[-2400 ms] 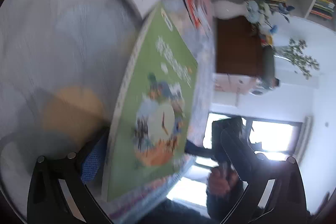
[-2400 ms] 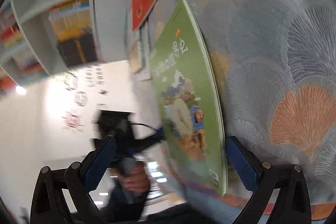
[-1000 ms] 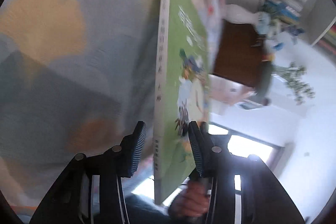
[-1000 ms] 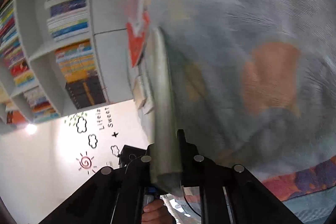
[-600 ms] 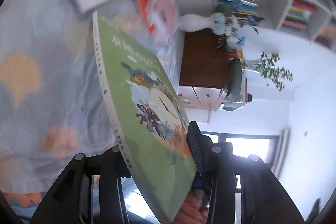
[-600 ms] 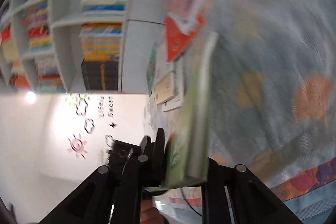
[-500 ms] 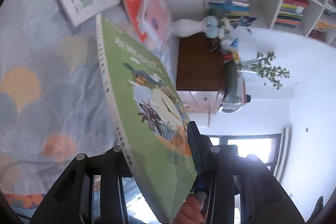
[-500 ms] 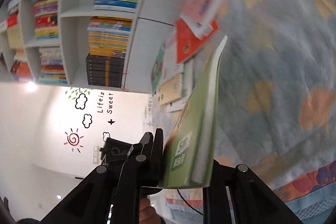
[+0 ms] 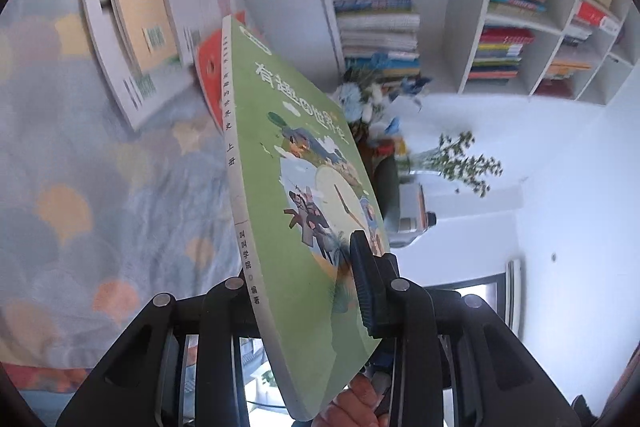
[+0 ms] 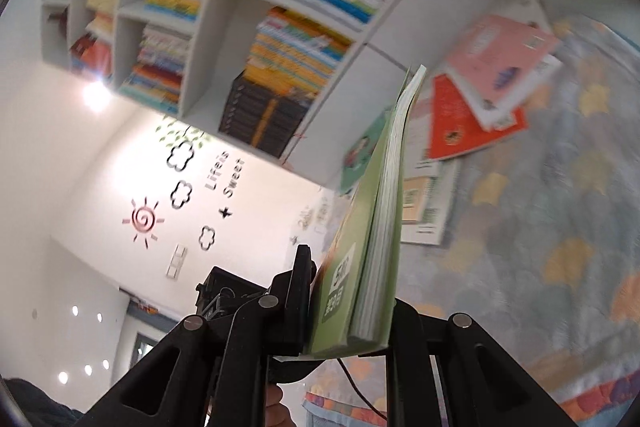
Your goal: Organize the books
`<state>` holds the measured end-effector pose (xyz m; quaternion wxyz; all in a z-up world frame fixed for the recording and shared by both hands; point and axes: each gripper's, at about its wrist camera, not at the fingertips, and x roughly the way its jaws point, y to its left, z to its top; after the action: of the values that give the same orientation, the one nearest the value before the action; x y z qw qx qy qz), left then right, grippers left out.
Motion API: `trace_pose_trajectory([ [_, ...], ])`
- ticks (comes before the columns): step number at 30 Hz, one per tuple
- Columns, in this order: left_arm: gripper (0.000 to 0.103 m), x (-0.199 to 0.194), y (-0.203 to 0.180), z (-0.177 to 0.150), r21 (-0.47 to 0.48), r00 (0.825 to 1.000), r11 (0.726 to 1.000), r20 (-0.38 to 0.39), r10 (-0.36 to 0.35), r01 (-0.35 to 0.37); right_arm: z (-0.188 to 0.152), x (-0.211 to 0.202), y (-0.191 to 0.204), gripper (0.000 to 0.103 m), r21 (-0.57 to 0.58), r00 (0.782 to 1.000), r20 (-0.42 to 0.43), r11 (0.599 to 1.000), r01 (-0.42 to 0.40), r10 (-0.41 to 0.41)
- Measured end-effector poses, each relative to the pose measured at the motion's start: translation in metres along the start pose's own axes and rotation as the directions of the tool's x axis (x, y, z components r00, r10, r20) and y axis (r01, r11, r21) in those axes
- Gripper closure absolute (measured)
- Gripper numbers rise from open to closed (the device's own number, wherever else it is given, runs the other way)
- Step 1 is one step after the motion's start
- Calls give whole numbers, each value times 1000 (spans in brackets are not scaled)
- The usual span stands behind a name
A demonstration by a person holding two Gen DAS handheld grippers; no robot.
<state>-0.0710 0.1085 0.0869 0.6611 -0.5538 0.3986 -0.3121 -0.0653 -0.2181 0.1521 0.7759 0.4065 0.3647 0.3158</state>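
A green picture book [image 9: 288, 155] with a grey spine is held up off the patterned rug [image 9: 80, 187], tilted, pinched at its near end from both sides. My left gripper [image 9: 300, 267] has the book between its jaws, which are closing; its blue pad [image 9: 362, 267] presses on the cover. In the right wrist view the same book [image 10: 380, 227] shows its page edges, and my right gripper [image 10: 352, 291] is shut on its lower corner. A hand [image 9: 360, 395] shows below the book.
Several loose books lie on the rug by the shelf: yellow and white ones [image 9: 132, 39], a red one [image 10: 460, 119] and a pink one [image 10: 500, 51]. A white bookshelf [image 10: 240, 7] full of stacked books stands behind. A vase of flowers [image 9: 372, 95] and a plant [image 9: 460, 163] stand beside it.
The green book has gone from lying on the rug to being gripped by both grippers and lifted. Both views have risen and rolled, bringing the bookshelf into sight.
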Motion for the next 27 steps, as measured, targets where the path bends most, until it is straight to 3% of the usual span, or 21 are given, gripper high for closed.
trace_pose_trajectory([
  [3,75,-34,-3,7,16,999,1000,42,-8,8,-8,22,22,88,-28,999,-14,999,-30,30],
  [6,74,-70,9,17,-35,997,998,61,-52,55,-23,43,45,88,-43,998,-30,997,-62,61],
  [11,74,-155,25,43,-38,994,997,94,-58,61,-72,96,96,88,-82,997,-41,994,-74,71],
  [18,74,-257,54,78,-74,988,997,145,47,-36,-157,199,148,88,-27,994,-86,997,-70,67],
  [21,73,-290,70,86,-108,975,990,190,115,-95,-156,240,158,88,7,988,-129,997,-79,79],
  [27,73,-325,120,88,-248,956,964,247,158,-95,-167,311,159,88,64,972,-229,997,-41,55],
])
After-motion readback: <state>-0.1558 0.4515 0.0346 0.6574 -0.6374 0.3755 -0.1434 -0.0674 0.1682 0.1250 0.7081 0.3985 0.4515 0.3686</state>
